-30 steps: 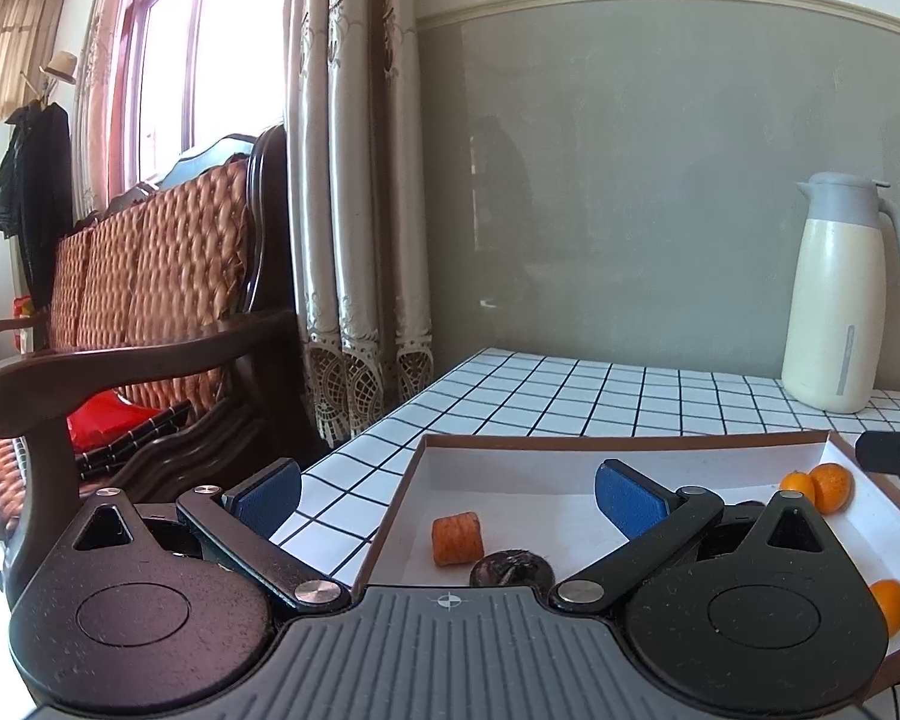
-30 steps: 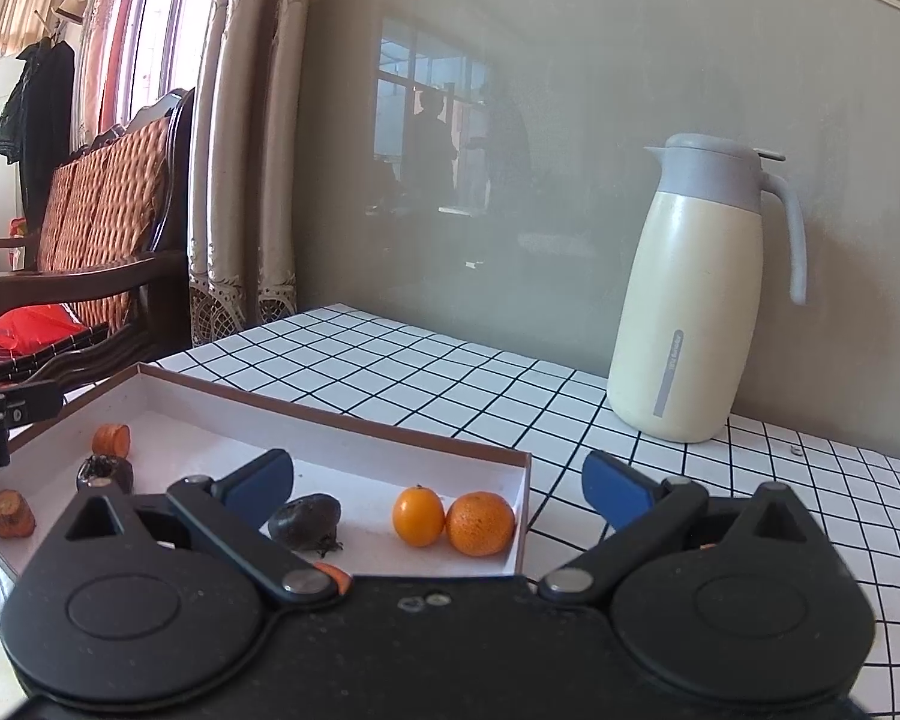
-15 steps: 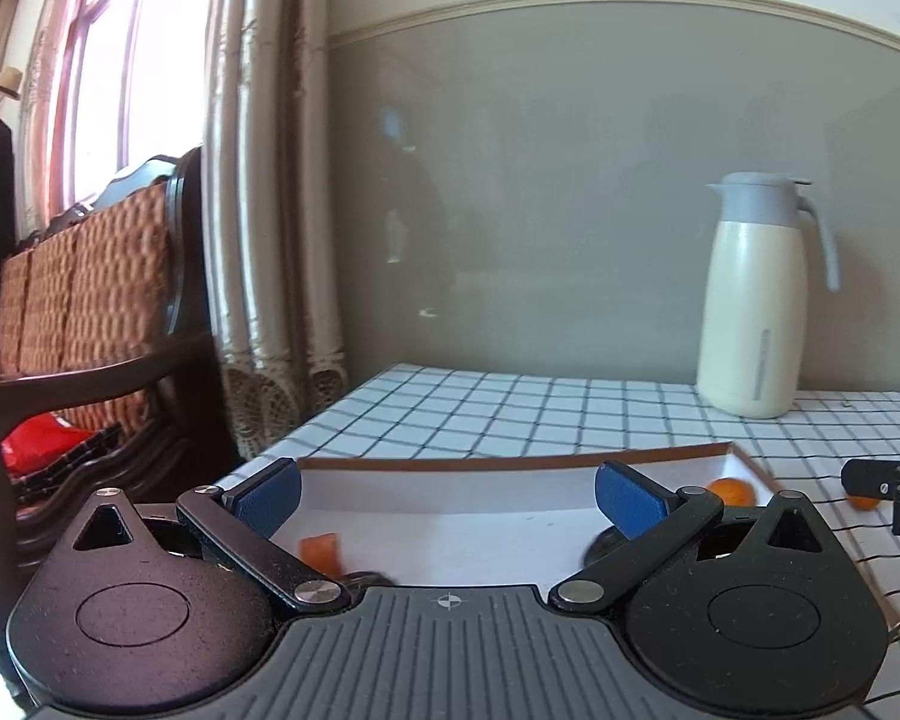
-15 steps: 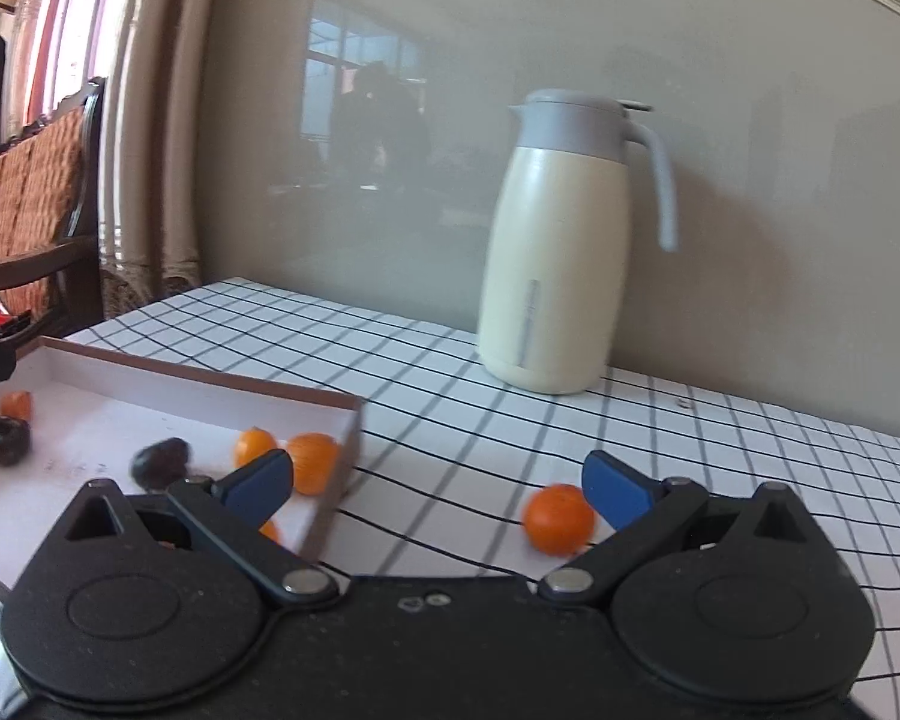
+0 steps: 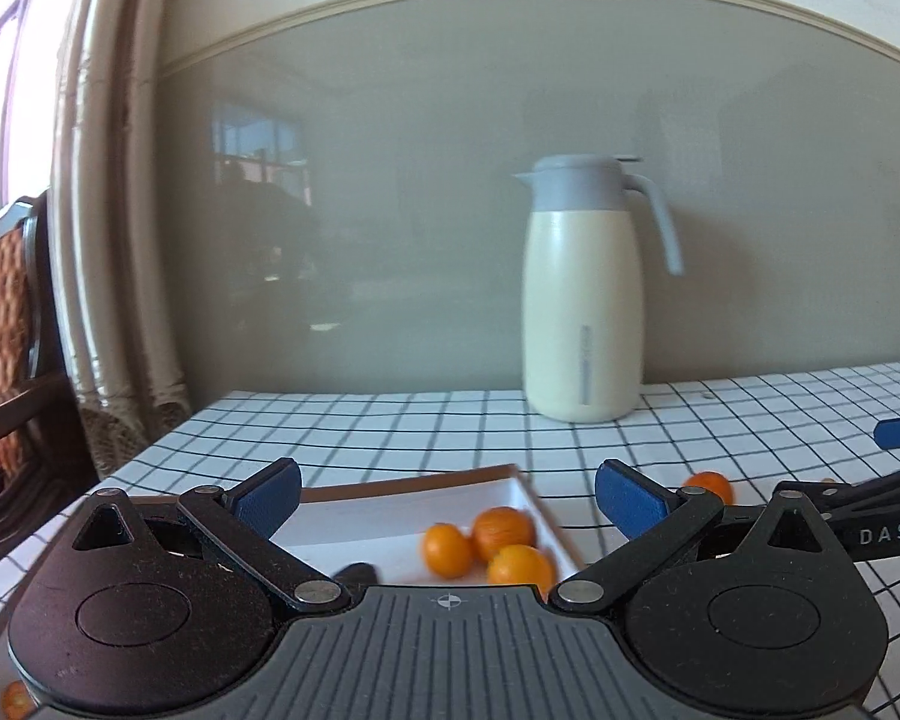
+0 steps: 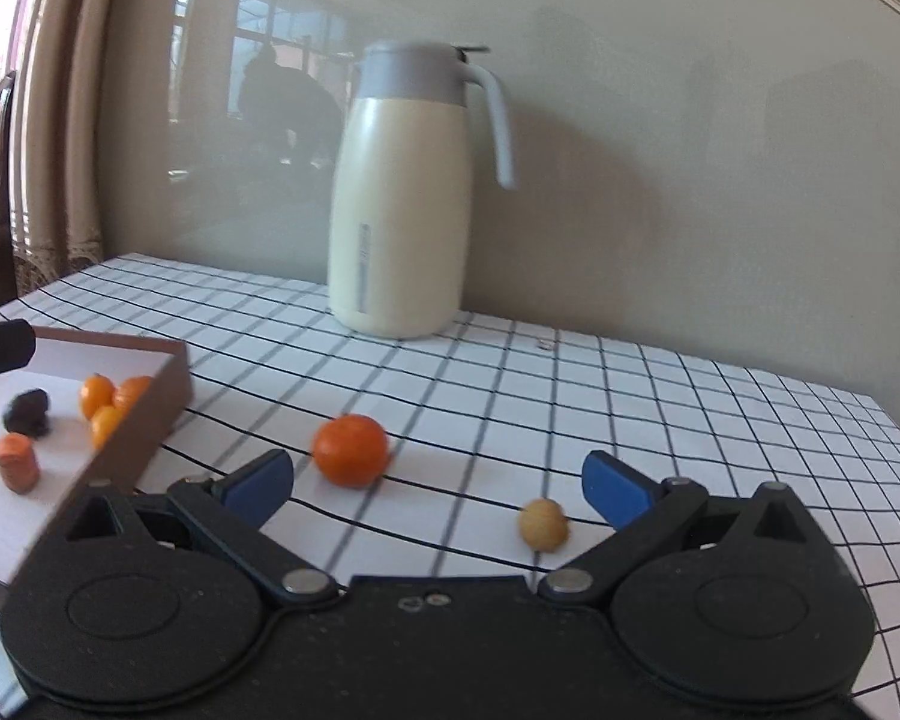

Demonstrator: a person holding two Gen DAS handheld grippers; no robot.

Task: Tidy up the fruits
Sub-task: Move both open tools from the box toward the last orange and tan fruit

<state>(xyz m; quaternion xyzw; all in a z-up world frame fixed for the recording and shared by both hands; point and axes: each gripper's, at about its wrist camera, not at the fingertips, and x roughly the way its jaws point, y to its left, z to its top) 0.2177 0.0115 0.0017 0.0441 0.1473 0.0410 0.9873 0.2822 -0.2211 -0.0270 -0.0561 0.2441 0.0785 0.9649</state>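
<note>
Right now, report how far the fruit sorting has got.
Done: three small orange fruits, a dark fruit and an orange chunk lie in the brown-walled white tray. In hand: nothing; the right hand-held gripper and left hand-held gripper are open. Left: the orange tangerine and small pale yellow fruit on the checked tablecloth.

Left wrist view: mounted low behind the left tool [image 5: 447, 495], facing forward along its fingers toward the rear wall. It sits close above the tray [image 5: 528, 495], with the jug [image 5: 582, 324] at 1 o'clock, far. Right wrist view: mounted low behind the right tool [image 6: 438, 483], close above the surface [image 6: 660, 396], facing the same wall; the jug [image 6: 399, 210] lies at 12 o'clock and the tray [image 6: 162, 402] at 9 o'clock. Both views share the jug, the tray's right corner and the orange [image 6: 350, 450] [image 5: 709, 485] on the checked surface [image 5: 390, 426].
</note>
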